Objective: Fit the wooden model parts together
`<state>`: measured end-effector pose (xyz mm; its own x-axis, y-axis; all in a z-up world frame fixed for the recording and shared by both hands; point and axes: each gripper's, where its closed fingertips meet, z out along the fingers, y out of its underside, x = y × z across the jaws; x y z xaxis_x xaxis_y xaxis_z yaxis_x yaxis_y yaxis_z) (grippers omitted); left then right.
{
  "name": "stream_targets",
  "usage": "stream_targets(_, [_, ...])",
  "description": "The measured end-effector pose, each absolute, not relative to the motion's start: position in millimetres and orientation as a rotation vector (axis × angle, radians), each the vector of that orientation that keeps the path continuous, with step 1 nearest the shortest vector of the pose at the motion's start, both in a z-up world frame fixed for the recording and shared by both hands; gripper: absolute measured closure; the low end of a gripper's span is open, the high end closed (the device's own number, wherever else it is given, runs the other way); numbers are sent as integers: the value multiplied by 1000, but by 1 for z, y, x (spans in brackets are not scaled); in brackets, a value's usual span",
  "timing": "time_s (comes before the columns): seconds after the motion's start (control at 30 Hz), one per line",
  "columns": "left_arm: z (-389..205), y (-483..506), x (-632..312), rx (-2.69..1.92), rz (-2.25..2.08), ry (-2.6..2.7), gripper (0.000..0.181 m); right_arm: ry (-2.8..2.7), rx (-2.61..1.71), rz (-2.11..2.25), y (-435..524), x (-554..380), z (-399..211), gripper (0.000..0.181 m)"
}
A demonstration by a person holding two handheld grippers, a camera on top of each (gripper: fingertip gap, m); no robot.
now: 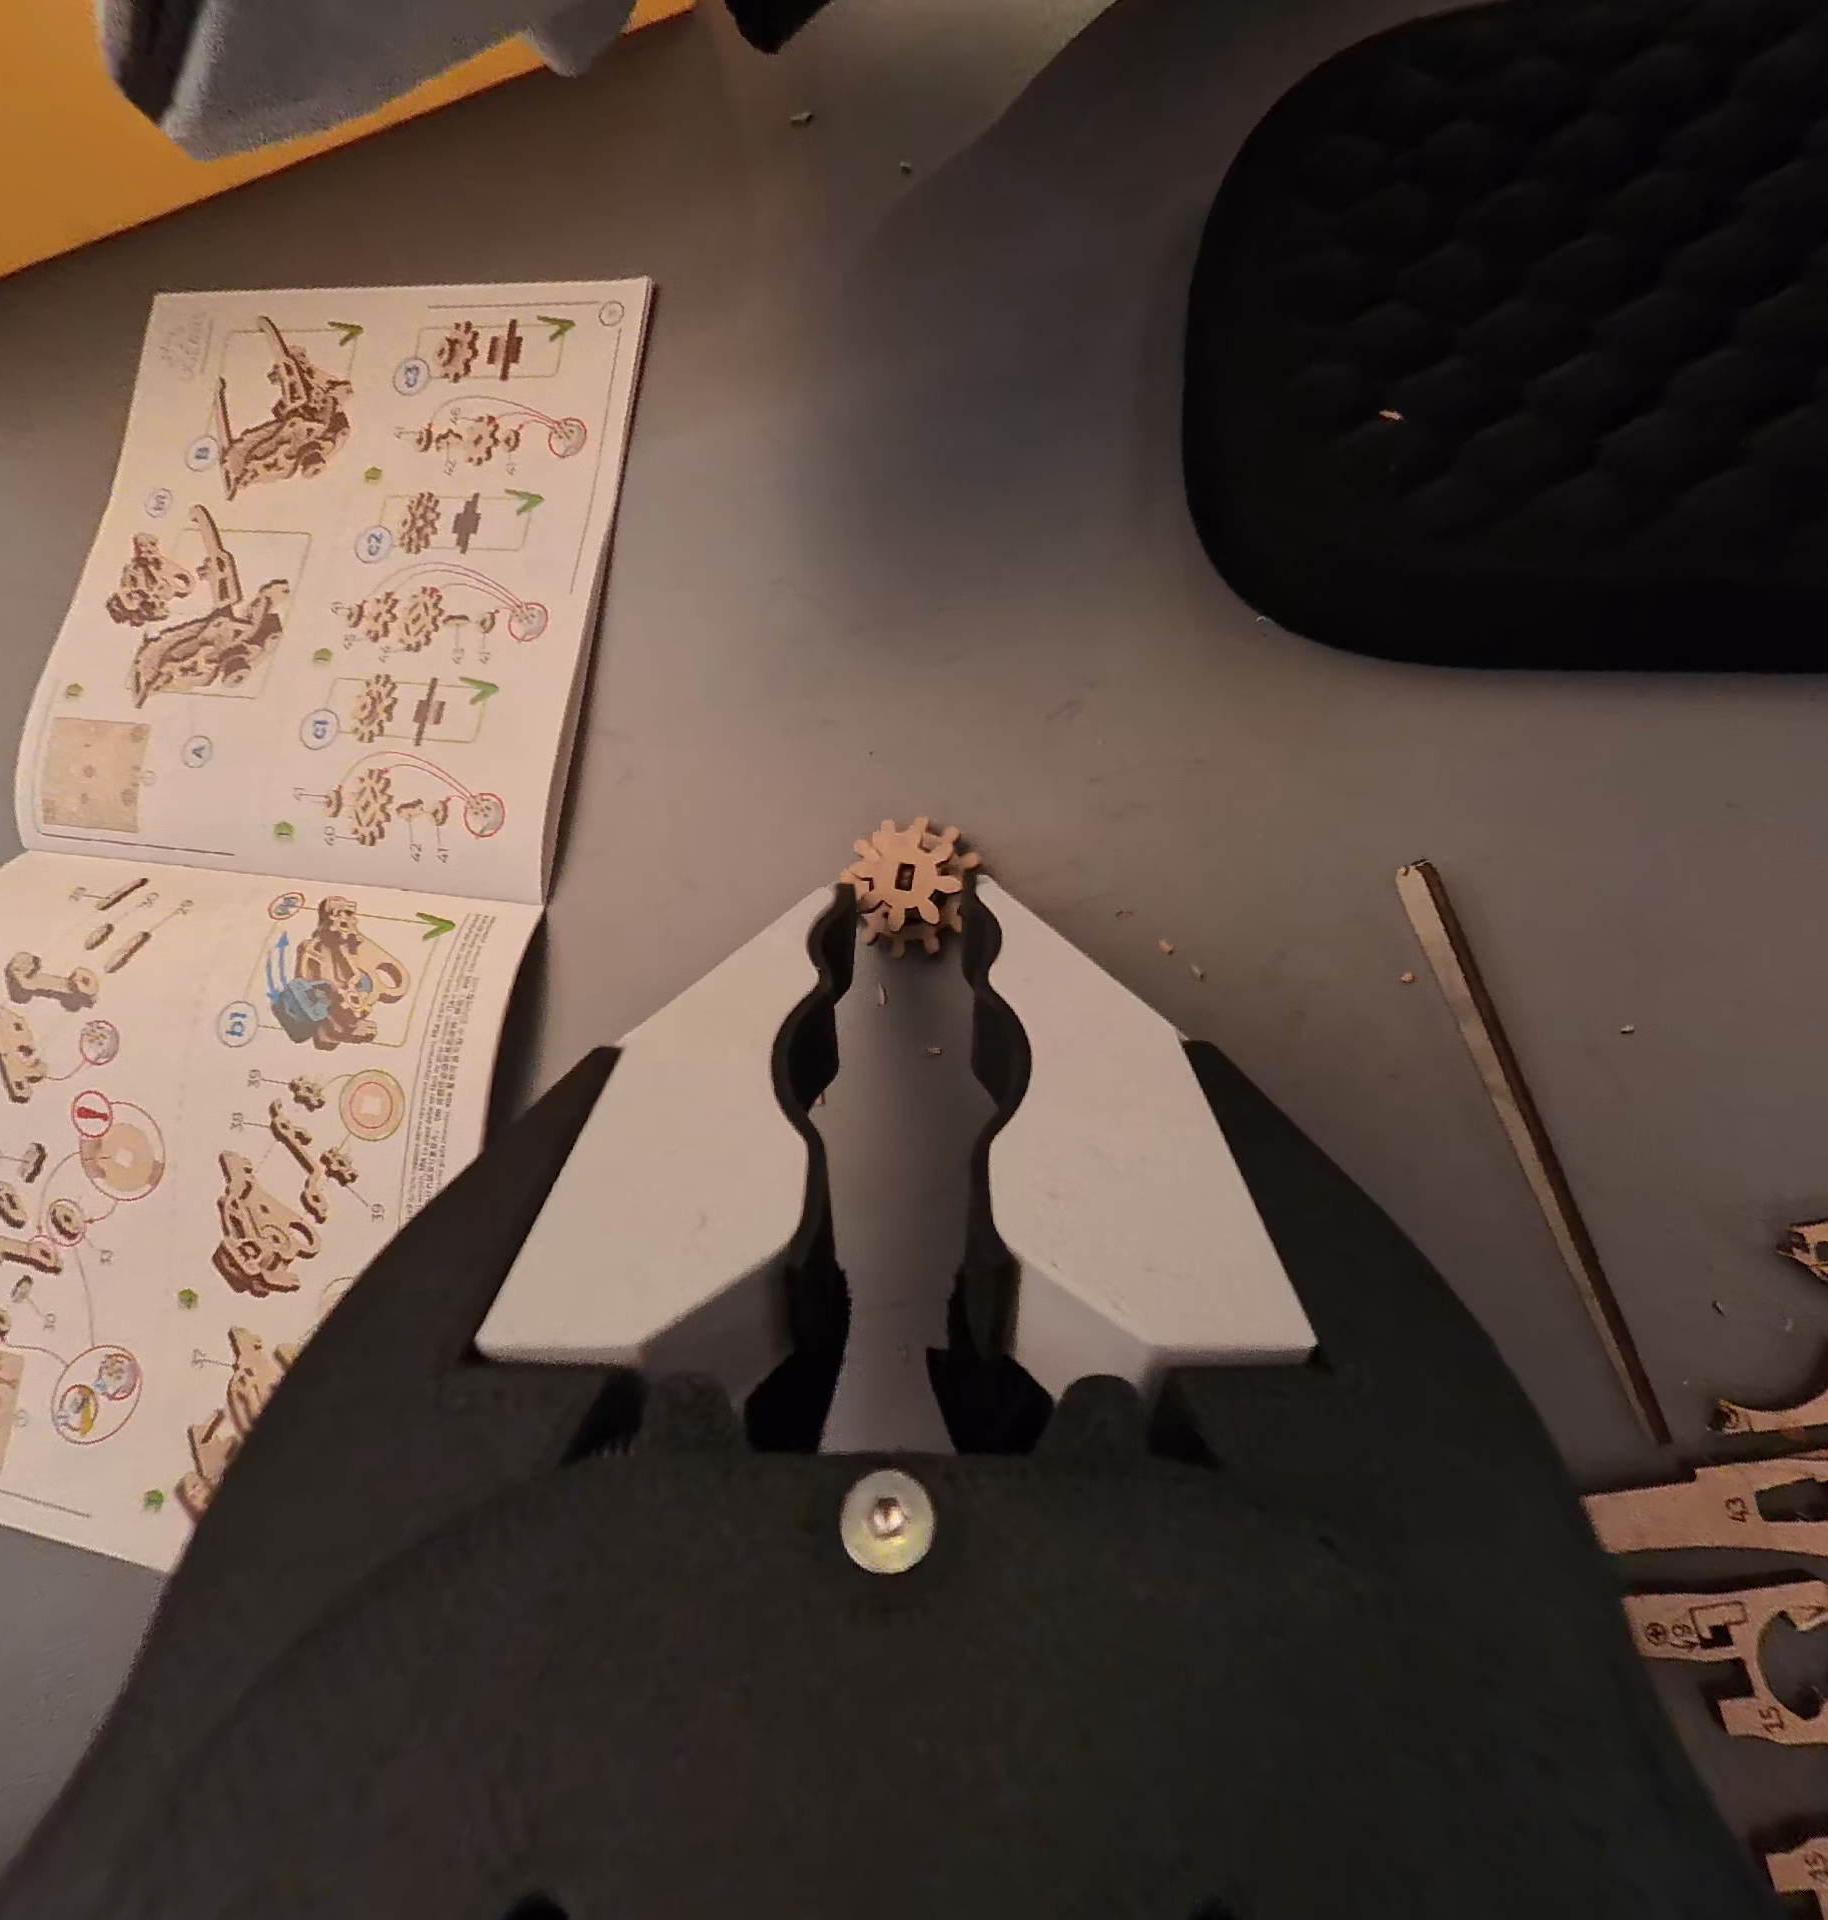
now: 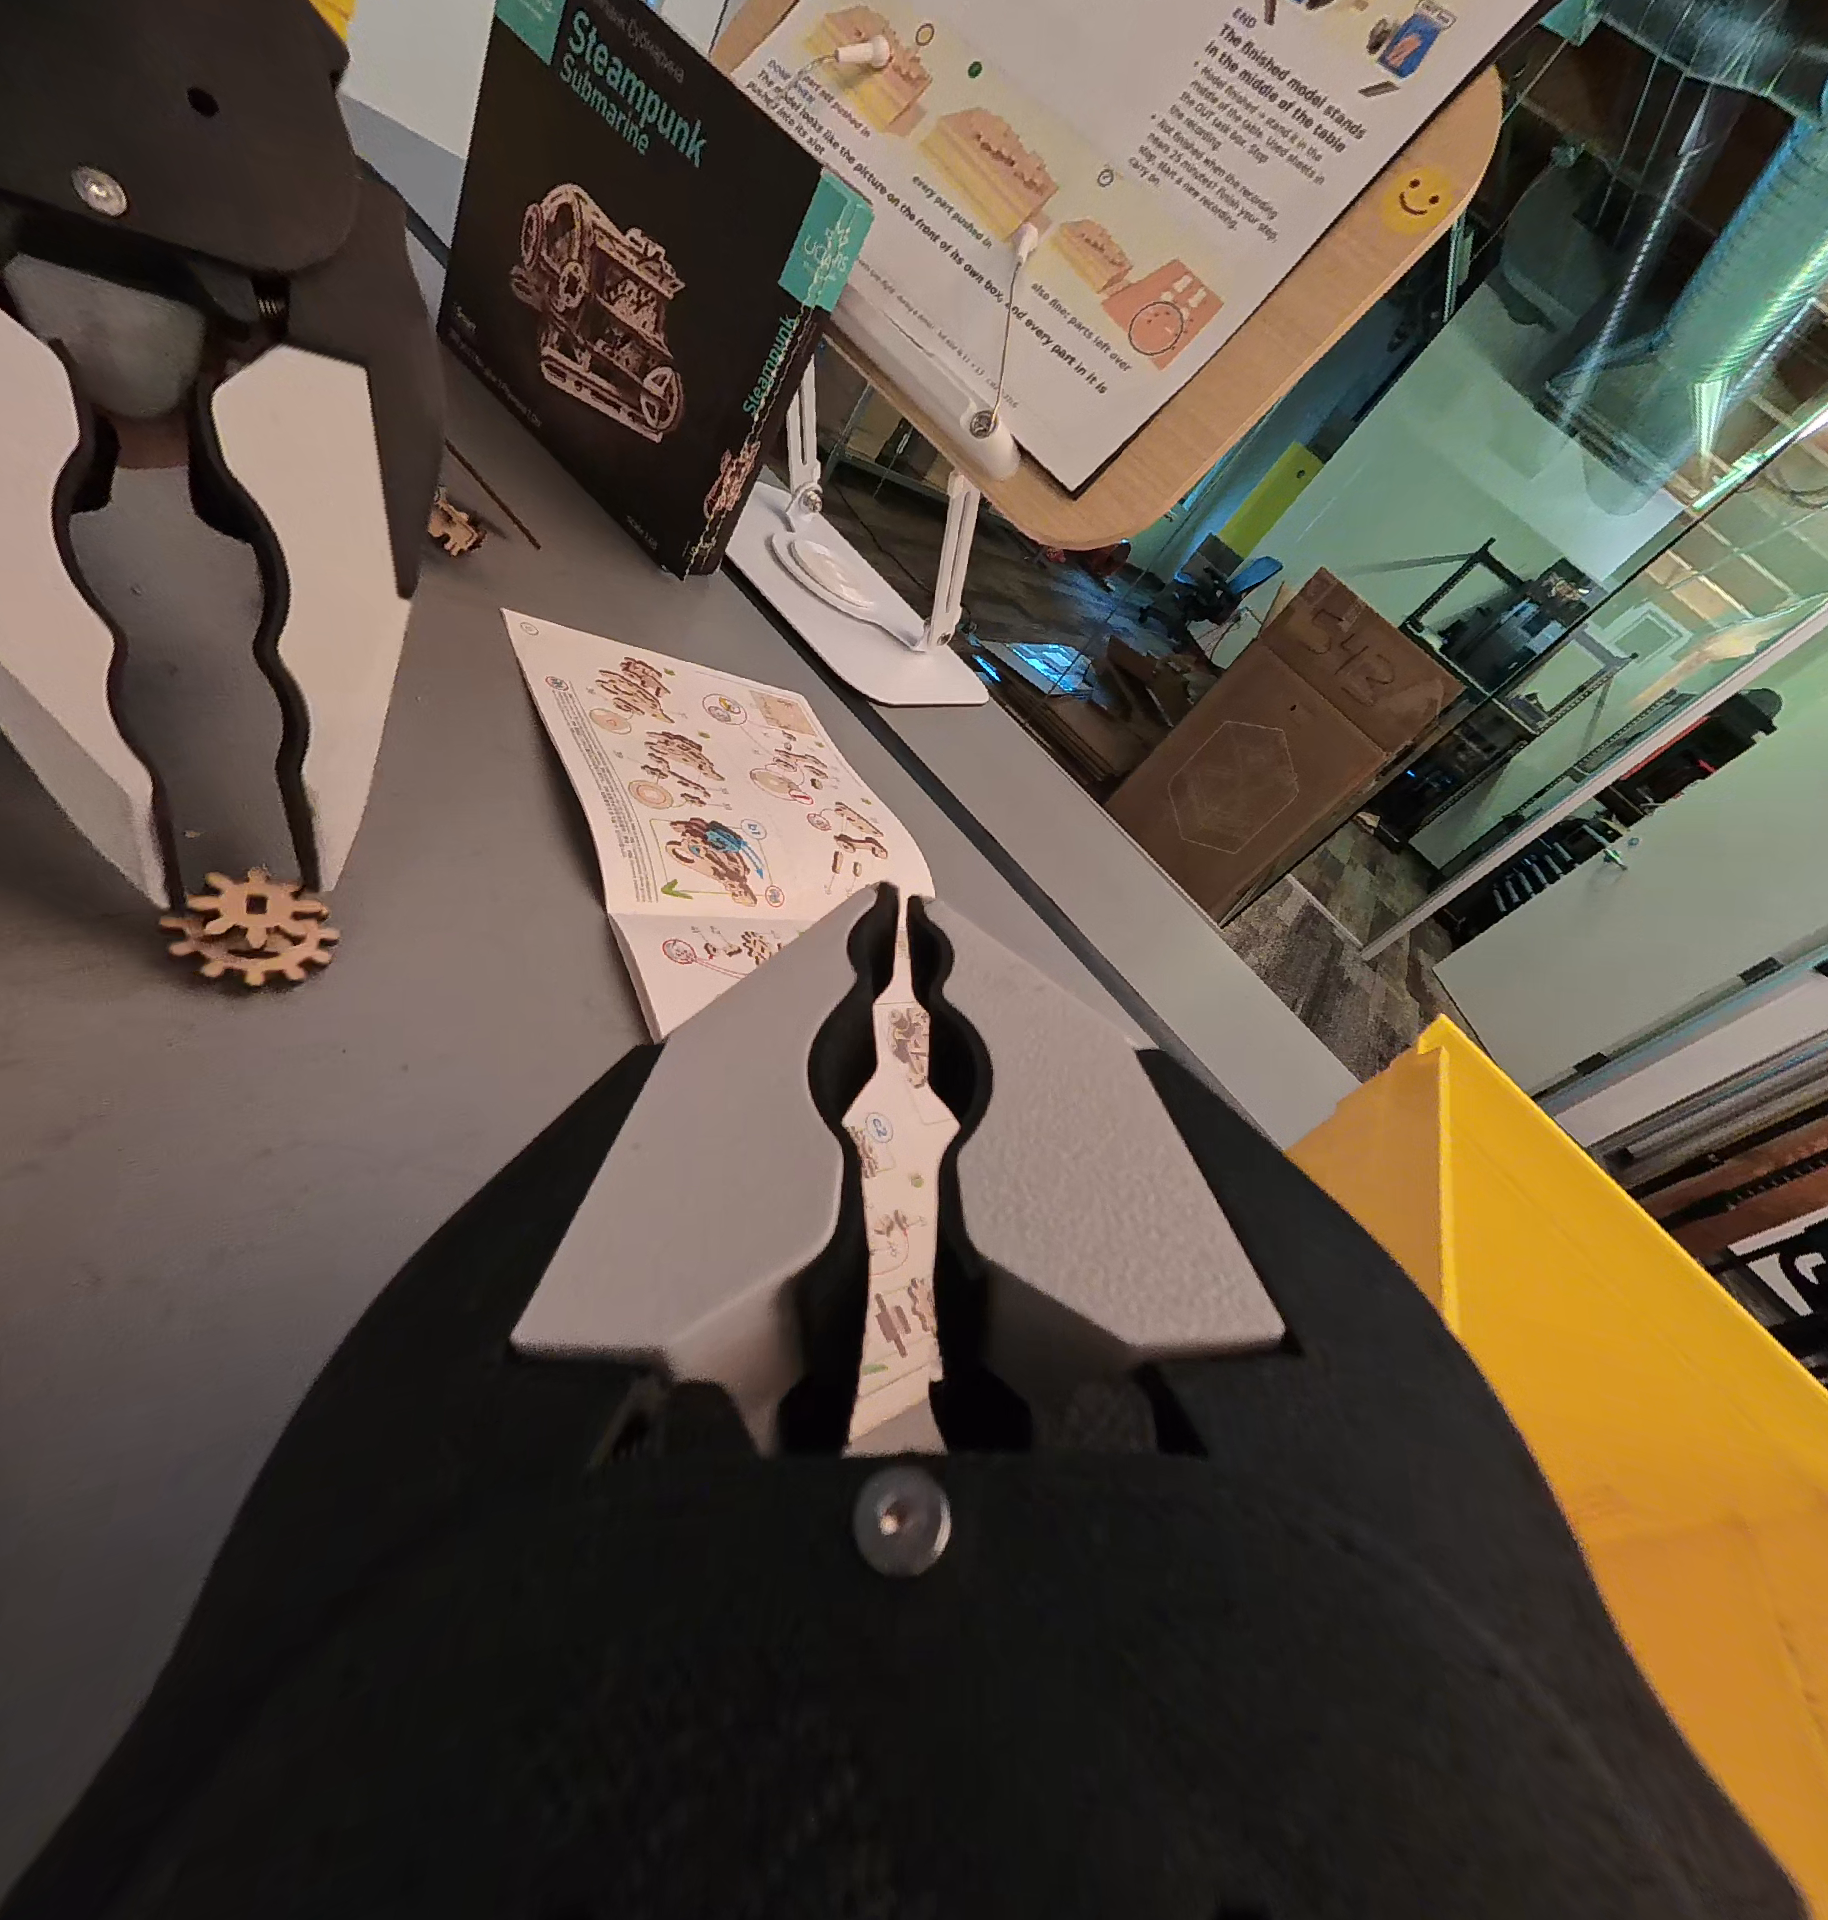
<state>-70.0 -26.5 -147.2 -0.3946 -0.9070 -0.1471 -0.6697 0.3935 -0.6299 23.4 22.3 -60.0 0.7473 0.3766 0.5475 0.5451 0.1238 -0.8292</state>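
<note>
My left gripper [image 1: 908, 902] is shut on a small pair of stacked wooden gears [image 1: 910, 888], pinched at the fingertips. In the right wrist view the left gripper [image 2: 240, 883] points down at the grey table [image 2: 266, 1195], and the gears [image 2: 250, 928] sit at the table surface. My right gripper [image 2: 902, 914] is shut with only a thin slit between the fingers and nothing visible in it. It hovers over the open instruction booklet [image 2: 723, 790], to the right of the gears.
The booklet [image 1: 318, 623] lies left of the gears. A black mat [image 1: 1564, 364] is at the far right, with a thin wooden strip [image 1: 1512, 1122] and a punched wooden sheet [image 1: 1741, 1558] nearer. A dark kit box [image 2: 640, 260], white stand [image 2: 868, 613] and yellow bin [image 2: 1616, 1403] line the table edge. Left tips to right tips: about 15 cm.
</note>
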Motion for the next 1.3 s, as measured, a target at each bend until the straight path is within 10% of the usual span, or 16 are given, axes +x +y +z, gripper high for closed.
stream_targets(1.3, [-159,-12,-197,-1409,-489,2488,173,-908,-1445,37,5,-3,-61,180])
